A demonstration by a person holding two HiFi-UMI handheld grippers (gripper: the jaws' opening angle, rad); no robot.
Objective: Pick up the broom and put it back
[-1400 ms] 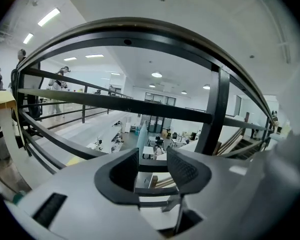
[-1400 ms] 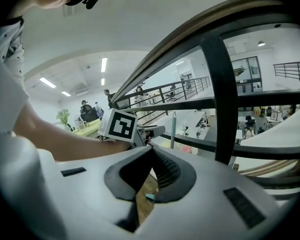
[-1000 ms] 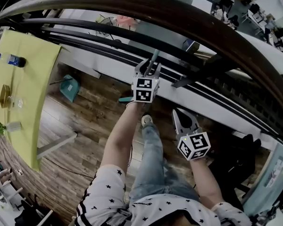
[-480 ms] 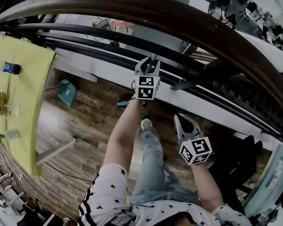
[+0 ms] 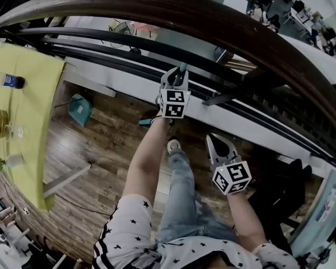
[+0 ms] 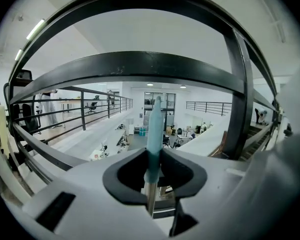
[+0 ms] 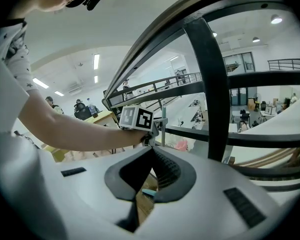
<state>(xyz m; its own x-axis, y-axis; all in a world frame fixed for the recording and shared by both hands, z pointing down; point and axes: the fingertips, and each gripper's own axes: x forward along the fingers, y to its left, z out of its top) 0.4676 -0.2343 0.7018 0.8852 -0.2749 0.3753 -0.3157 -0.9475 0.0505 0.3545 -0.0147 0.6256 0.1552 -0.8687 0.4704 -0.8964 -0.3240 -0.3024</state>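
The broom's teal handle (image 5: 183,69) stands upright against the black railing (image 5: 129,38). Its teal head (image 5: 147,120) shows on the wooden floor below my left hand. My left gripper (image 5: 177,78) reaches out to the handle, and its jaws are closing on it. In the left gripper view the teal grip (image 6: 153,129) sits between the black pads (image 6: 127,176), which touch it on both sides. My right gripper (image 5: 217,142) hangs lower and nearer to me, shut and empty. In the right gripper view its pads (image 7: 166,170) meet at the tips, and the left gripper (image 7: 155,126) shows ahead on the broom handle (image 7: 164,115).
A wide dark wooden handrail (image 5: 224,24) arches over the black rails. A teal dustpan (image 5: 78,110) lies on the floor at the left. A yellow table (image 5: 28,111) with a bottle (image 5: 7,80) stands at the far left. My legs and shoe (image 5: 172,145) are below.
My left gripper has moved forward onto the broom handle and its jaws have closed round it. The right gripper has stayed in place.
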